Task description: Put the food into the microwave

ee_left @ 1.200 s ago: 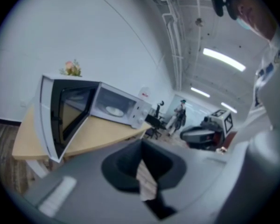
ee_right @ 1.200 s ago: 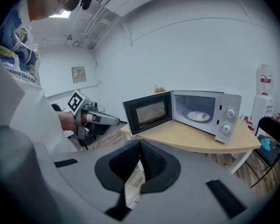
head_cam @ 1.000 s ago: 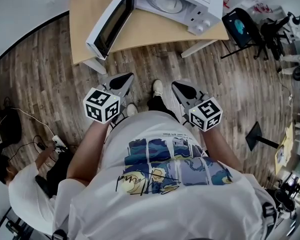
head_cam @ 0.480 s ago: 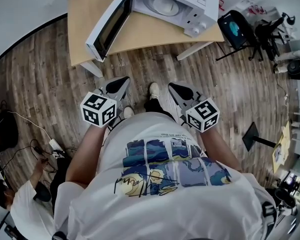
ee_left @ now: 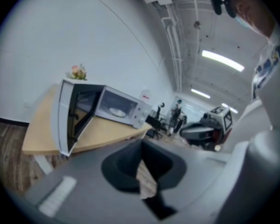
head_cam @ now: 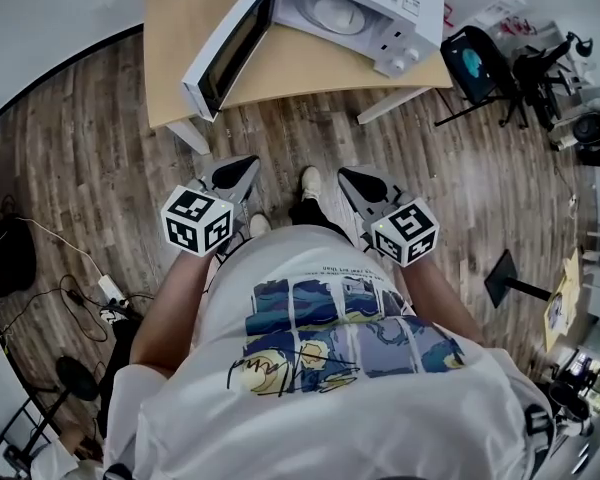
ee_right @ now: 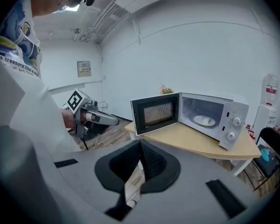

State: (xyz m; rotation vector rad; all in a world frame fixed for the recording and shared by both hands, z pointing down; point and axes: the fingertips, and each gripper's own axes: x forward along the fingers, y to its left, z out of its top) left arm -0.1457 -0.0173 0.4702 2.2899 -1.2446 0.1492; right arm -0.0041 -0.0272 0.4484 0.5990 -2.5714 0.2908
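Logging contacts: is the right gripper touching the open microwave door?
Apart. The head view shows a stretch of wooden floor between the right gripper, held by the person's waist, and the microwave door.

The microwave point(head_cam: 365, 13) stands open-fronted, its door point(head_cam: 227, 48) swung out leftward; bare floor point(head_cam: 310, 133) lies before the table point(head_cam: 300, 68).

**A:** What do I have on screen apart from the job itself?

**B:** I see a light wooden desk point(head_cam: 300, 68) standing on a dark plank floor point(head_cam: 100, 158). A small bunch of flowers point(ee_left: 77, 72) sits at the desk's far edge.

**A:** And beyond the desk's right corner?

**B:** I make out a black chair point(head_cam: 475, 58) with something teal on its seat. Well off the desk's left edge, a power strip point(head_cam: 110, 290) lies on the floor with cables point(head_cam: 70, 308) trailing from it. On the white wall I see a small framed notice point(ee_right: 83, 68).
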